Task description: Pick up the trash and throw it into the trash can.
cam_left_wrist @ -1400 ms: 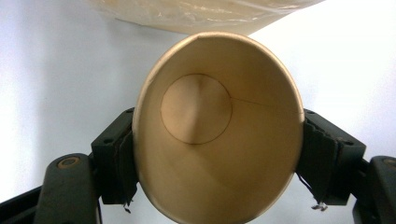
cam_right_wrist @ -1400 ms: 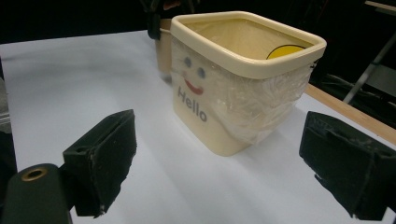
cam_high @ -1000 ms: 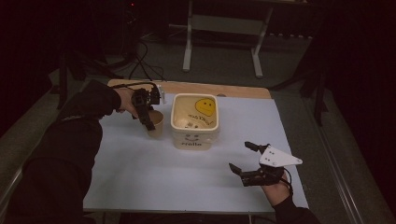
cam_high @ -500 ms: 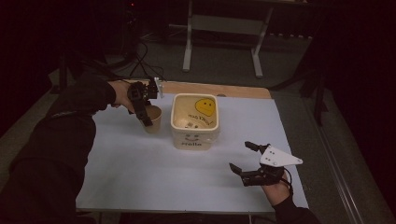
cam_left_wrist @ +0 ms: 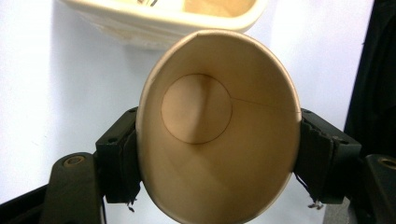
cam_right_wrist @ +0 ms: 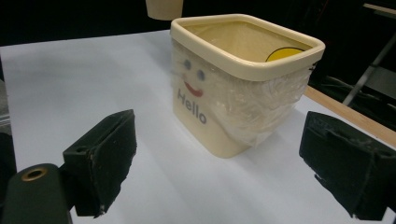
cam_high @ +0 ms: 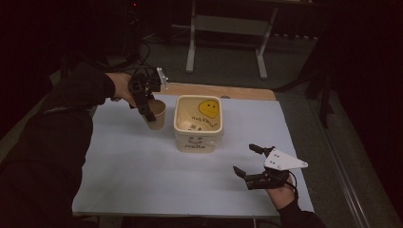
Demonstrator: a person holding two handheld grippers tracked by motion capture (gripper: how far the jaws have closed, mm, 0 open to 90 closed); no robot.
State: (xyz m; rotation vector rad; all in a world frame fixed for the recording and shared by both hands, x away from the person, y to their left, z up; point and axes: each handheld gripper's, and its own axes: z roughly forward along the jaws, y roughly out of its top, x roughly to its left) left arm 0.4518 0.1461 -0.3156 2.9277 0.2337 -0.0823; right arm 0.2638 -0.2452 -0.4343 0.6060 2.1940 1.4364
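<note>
Gripping one paper cup across its sides, the left gripper holds it near the table's far left corner, just left of the tub and lifted off the sheet, tilted with its mouth toward the gripper's camera. In the left gripper view the cup is a smooth tan paper cone with a thin rolled rim, a round flat bottom and a fine seam line running down its inner wall; nothing lies inside it. That gripper's two black jaws press on opposite sides of the cup wall, squeezing the mouth into an oval. One square tub of cream plastic stands near the middle of the table's far edge, with rounded corners and a thick rolled lip; a yellow smiley shows inside it. Its front wall carries a small drawn face and the word "Hello", and crinkled clear film wraps its sides. The right gripper rests near the table's near right corner, well apart from tub and cup, its two jaws spread wide with nothing between them; their pads look like rough, blocky black foam. A pale blue sheet, matte and smooth, covers the wooden table.
</note>
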